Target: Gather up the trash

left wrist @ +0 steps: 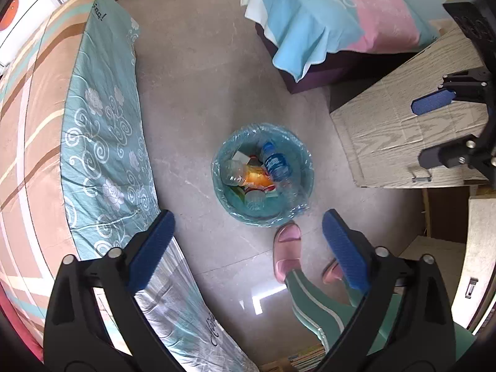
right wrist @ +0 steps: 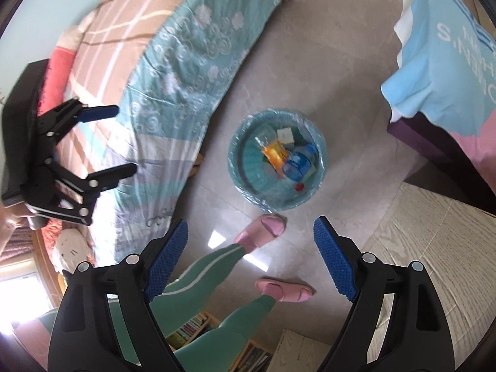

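A round blue trash bin with a clear liner stands on the grey floor; it also shows in the right wrist view. Inside lie plastic bottles, an orange wrapper and a white box. My left gripper is open and empty, high above the floor, near the bin's near side. My right gripper is open and empty, also high above the floor. Each gripper shows in the other's view: the right one over the wooden table, the left one over the bed.
A bed with a teal floral cover runs along the left. A low bench under a blue and pink cloth stands beyond the bin. A light wooden table is at right. The person's pink slippers stand by the bin.
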A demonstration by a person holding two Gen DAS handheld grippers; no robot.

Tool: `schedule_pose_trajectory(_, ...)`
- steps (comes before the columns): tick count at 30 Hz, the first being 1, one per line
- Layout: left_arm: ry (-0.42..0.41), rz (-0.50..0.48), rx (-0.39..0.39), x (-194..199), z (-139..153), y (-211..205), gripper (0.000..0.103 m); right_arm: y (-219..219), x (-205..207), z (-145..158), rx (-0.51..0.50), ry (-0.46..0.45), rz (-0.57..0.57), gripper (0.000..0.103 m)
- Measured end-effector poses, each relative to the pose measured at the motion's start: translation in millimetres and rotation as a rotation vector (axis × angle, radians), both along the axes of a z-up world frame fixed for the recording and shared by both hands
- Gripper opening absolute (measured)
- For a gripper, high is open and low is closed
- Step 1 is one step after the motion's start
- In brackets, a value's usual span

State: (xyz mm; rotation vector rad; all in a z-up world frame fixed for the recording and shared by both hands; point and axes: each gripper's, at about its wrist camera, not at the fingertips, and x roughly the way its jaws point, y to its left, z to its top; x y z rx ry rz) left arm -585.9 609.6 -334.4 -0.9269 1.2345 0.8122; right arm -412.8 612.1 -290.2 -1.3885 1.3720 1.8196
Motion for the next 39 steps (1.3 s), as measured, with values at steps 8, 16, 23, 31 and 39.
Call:
schedule_pose_trajectory(8, -0.070, 0.109, -0.027, -2.8, 36.7, 1.5, 0.096, -18.1, 16.5, 80.6, 0.135, 0.043, -0.043, 0.093)
schedule_pose_trajectory(16, -0.092, 0.098, -0.007, 27.6, 88.5, -2.0, 0.096, -48.4, 71.7, 160.0, 0.238, 0.104, -0.240, 0.097)
schedule_pose_trajectory(23, -0.075, -0.079, 0.102, 85.5, 139.3, -14.7, 0.096, -97.6, 145.5, 218.8, 0.372, 0.121, -0.477, 0.097)
schedule_pose_trajectory(31, -0.176, -0.315, 0.136, 176.0, 184.5, -35.1, 0.096, -193.8, 246.4, 260.1, 0.487, -0.026, -0.850, 0.097)
schedule_pose_trajectory(39, -0.241, -0.636, 0.145, 274.6, 218.6, -93.1, 0.096, -319.6, 316.3, 263.4, 0.455, -0.125, -1.249, 0.097)
